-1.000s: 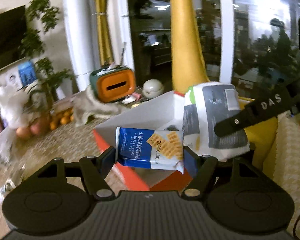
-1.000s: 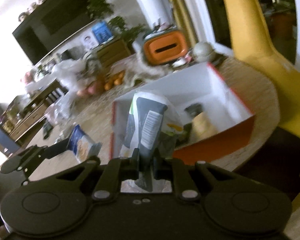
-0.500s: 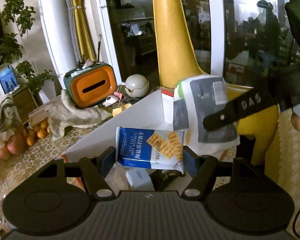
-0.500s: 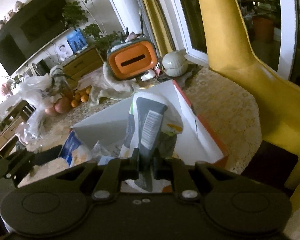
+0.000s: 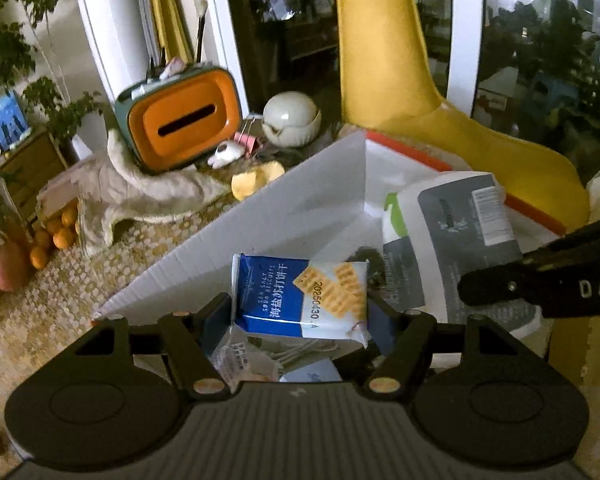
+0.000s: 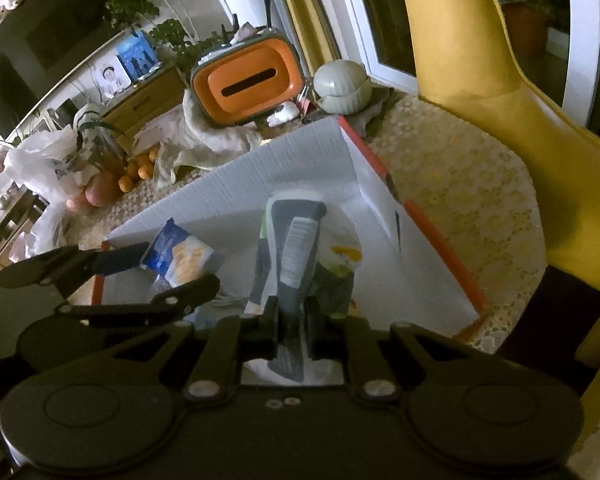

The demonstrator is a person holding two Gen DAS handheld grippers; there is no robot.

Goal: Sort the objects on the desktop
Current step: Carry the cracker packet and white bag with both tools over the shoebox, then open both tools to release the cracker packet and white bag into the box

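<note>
2 packets are held over the open white box (image 5: 284, 200), which stands on the desk (image 6: 452, 184) near its far edge. The blue cracker packet (image 5: 300, 296) is pinched across its width by the left gripper (image 5: 300, 312), whose jaws are pressed against the packet's 2 short ends. The grey-and-white pouch (image 6: 296, 248) is clamped by its lower edge in the right gripper (image 6: 294, 320), whose jaws are nearly pressed together on the thin film. Both packets hang inside the box's outline, above a few wrapped items (image 5: 244, 360) already lying on its floor. By that evidence part of the sorting is judged done, and these 2 items are at the point of release. Left over on the desk beyond the box's far wall are an orange tissue holder (image 5: 180, 120), a round pale jar (image 5: 292, 120), a crumpled cloth (image 5: 148, 192) and some oranges (image 5: 56, 228); whether these belong to the sort cannot be told.
</note>
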